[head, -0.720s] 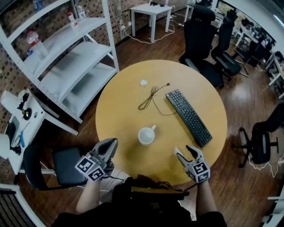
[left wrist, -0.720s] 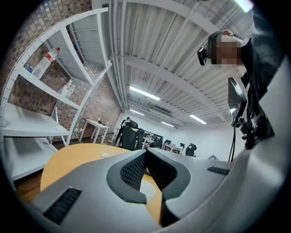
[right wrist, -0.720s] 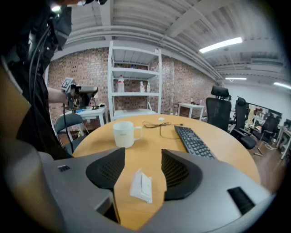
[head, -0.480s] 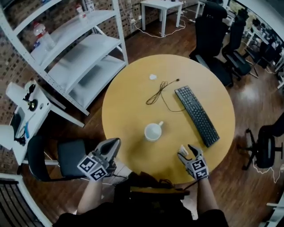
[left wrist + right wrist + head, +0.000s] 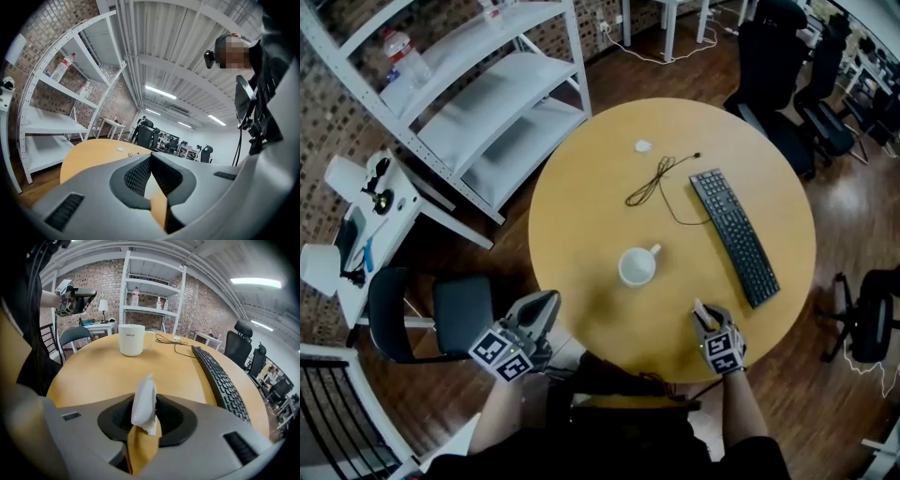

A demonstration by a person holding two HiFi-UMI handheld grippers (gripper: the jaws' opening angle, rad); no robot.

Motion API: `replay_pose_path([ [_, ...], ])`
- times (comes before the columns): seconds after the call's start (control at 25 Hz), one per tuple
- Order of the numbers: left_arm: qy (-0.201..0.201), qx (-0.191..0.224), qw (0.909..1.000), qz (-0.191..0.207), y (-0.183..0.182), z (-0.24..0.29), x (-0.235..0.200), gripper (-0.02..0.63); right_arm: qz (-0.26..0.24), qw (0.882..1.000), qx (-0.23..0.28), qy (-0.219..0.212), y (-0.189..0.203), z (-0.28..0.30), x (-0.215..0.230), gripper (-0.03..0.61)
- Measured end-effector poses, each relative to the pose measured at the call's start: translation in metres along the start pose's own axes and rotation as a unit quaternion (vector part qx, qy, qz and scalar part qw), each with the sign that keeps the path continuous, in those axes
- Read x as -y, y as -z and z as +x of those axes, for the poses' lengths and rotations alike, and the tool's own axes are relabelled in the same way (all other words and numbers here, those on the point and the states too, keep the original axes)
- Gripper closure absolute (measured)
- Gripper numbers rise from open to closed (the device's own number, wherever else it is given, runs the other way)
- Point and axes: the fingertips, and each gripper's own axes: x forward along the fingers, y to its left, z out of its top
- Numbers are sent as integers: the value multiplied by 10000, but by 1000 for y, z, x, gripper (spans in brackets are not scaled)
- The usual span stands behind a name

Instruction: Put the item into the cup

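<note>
The right claw pinches a white packet upright; the cup stands ahead of it, slightly left. The left claw is closed and empty.

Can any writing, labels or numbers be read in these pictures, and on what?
No text can be read.
Print on the cup: too small.
Key legends on the keyboard: blurred.
Label on the shelf bottle: too small.
The marker cubes: square patterns, no words.
The white packet: no print visible.
</note>
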Motion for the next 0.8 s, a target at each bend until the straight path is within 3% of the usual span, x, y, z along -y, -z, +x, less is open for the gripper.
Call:
replay_pose_path([
  [0.2,54,69,10000,-10,-4,5,0,618,225,9990,397,36,-23,-14,8,484],
  [0.48,220,384,9989,132,-20,18,-4,618,640,9885,1367,27,-108,-42,31,484],
  [0.8,-203,758,9968,138,-31,-11,-32,618,751,9779,1892,-476,-191,-35,19,483],
])
